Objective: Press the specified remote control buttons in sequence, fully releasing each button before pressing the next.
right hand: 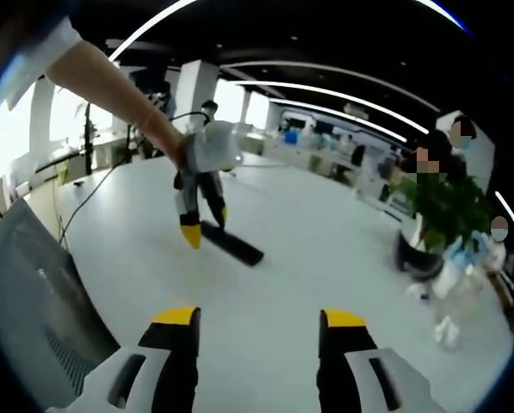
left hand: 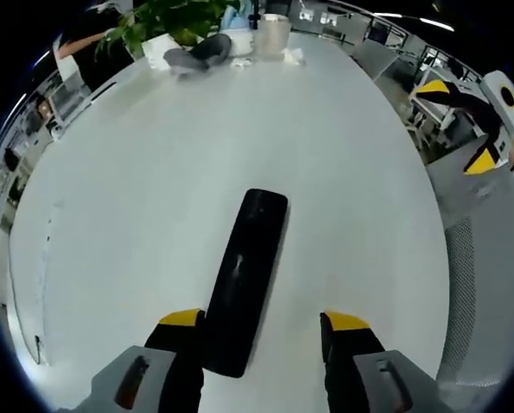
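A long black remote control (left hand: 250,274) lies flat on the white table (left hand: 153,189), pointing away from me. My left gripper (left hand: 263,323) is open just above its near end; the left yellow-tipped jaw is next to the remote's edge and the right jaw stands apart over bare table. In the right gripper view a hand holds the left gripper (right hand: 207,225) tilted down over one end of the remote (right hand: 235,245). My right gripper (right hand: 258,318) is open and empty, well short of the remote; it also appears off the table's right edge (left hand: 459,120).
A potted plant (left hand: 166,21), a grey object (left hand: 196,56) and a pale cup (left hand: 272,34) stand at the table's far end. A mesh chair (left hand: 467,284) sits at the right edge. In the right gripper view a plant (right hand: 446,211) and people stand at the right.
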### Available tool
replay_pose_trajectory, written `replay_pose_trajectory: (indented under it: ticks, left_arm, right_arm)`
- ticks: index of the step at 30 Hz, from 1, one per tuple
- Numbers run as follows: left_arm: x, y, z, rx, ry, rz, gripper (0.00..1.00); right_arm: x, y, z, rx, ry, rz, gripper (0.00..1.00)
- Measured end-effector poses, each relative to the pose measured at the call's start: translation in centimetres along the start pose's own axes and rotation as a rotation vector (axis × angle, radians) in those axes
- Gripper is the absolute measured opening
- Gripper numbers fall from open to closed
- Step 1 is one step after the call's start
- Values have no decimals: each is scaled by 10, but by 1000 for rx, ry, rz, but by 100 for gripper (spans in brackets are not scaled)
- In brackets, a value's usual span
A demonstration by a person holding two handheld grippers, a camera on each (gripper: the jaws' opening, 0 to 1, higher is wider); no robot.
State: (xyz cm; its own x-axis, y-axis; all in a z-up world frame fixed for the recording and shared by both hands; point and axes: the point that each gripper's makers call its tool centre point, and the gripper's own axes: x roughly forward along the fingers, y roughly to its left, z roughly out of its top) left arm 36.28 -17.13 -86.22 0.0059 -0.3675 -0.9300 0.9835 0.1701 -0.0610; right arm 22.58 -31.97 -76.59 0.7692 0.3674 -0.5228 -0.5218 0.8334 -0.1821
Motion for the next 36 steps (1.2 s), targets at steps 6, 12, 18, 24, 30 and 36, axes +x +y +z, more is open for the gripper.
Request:
replay_pose_trajectory:
  ticks: [6, 12, 18, 24, 30, 36]
  left_arm:
    - [0, 9, -7, 35, 33, 38, 46]
    - [0, 13, -8, 37, 36, 53, 41]
    - [1, 15, -8, 32, 41, 49, 39]
    - [0, 21, -8, 16, 37, 66, 26]
    - [-1, 19, -8, 25, 26, 73, 26]
    - [-1, 18, -9, 47, 24, 61, 25]
  right_arm:
    - [0, -1, -1, -4, 6, -2, 52]
    - [0, 0, -2, -10, 13, -1, 51]
    - [1, 0, -4, -16, 23, 0, 50]
    - [1, -1, -4, -10, 24, -3, 49]
    - [1, 1, -4, -18, 27, 3, 48]
    - [2, 3, -9, 3, 50, 31, 42]
